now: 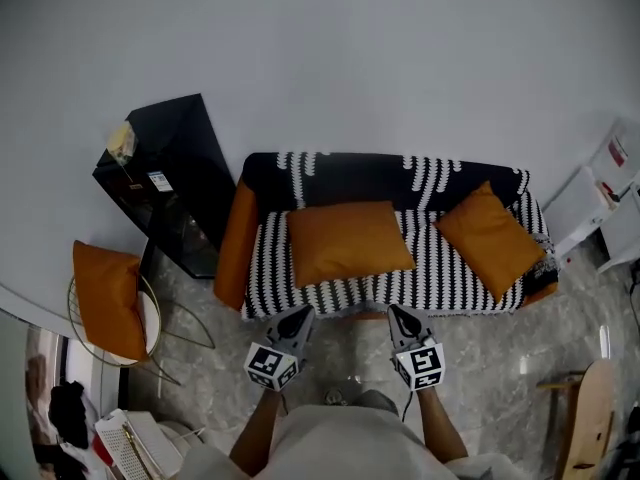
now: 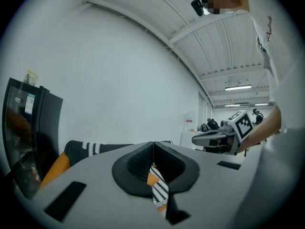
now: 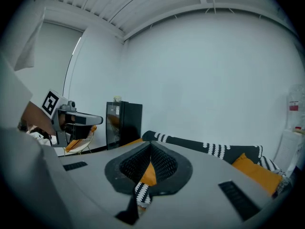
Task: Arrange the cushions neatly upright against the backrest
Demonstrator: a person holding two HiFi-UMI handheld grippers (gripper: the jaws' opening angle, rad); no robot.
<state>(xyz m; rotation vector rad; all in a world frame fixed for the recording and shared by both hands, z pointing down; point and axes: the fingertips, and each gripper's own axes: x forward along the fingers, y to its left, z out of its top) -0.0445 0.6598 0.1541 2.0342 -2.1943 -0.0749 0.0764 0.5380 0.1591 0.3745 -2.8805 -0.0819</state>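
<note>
The left gripper point(image 1: 300, 316) and right gripper point(image 1: 398, 316) are both closed on nothing, side by side just in front of the striped sofa point(image 1: 450, 280). On its seat are the orange left cushion point(image 1: 347, 241), set square, and the right cushion point(image 1: 490, 238), turned cornerwise. The black cabinet point(image 1: 185, 158) carries a white label point(image 1: 159, 181) too small to read.

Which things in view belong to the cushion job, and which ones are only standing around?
For the job: left cushion, lying flat on the seat; right cushion, askew; sofa backrest; left hand-held gripper and right hand-held gripper, both shut, empty.
Just around: black cabinet; wire chair with another orange cushion; white boxes.
</note>
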